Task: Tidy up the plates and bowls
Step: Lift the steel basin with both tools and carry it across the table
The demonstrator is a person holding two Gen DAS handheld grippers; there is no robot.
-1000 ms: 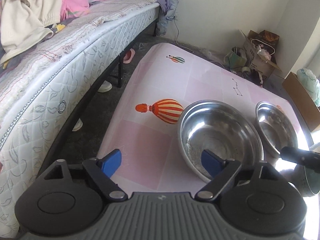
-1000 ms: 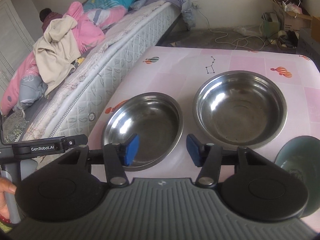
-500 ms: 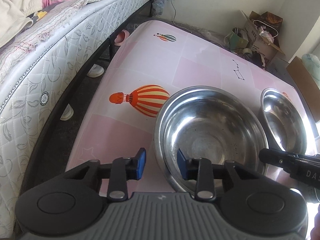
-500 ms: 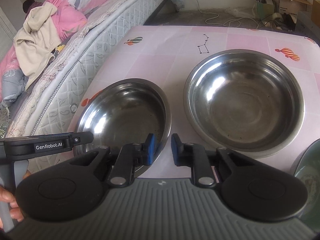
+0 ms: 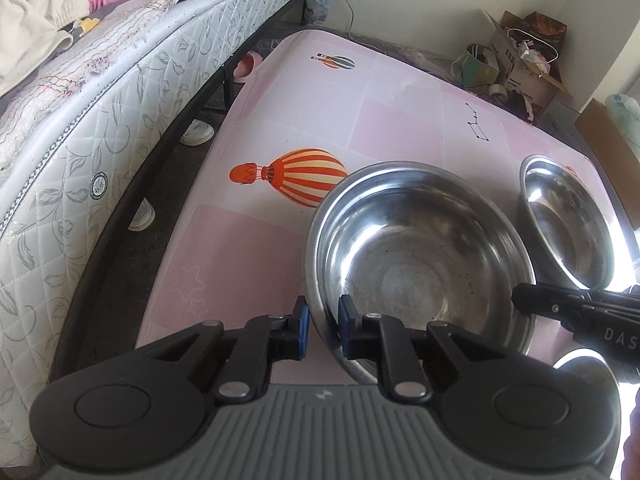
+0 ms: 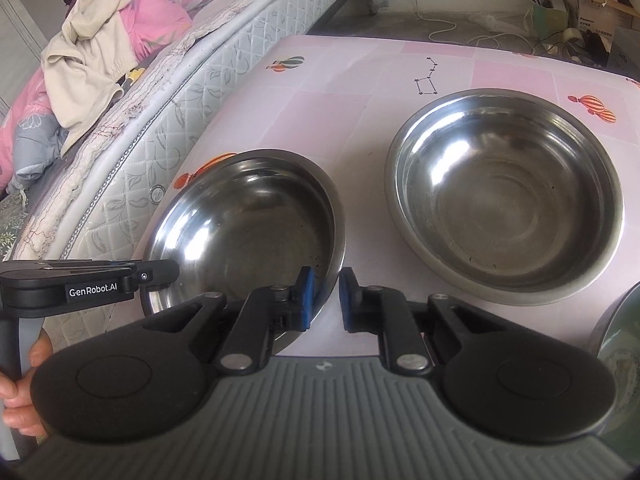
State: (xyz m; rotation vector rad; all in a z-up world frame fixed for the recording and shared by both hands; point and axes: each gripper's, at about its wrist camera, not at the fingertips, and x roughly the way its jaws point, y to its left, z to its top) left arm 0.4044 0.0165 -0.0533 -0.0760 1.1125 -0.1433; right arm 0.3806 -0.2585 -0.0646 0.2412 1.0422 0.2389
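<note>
A: Where is the left gripper [image 5: 323, 326] sitting?
B: Its jaws are closing on the near rim of the round stainless-steel bowl [image 5: 420, 256] on the pink balloon-print table [image 5: 280, 104]; the rim is passing between both pads.
A: And the right gripper [image 6: 325, 300]?
B: It is clamping the same bowl's opposite rim. A 2nd steel bowl [image 6: 504, 196] is lying just beside.

Green dish [image 6: 624, 344] cut off by right edge & partly hidden behind gripper body. Near bowl's [image 5: 416, 248] front rim is hidden by gripper housing. Box [image 5: 524, 52] contents too small to be told.
</note>
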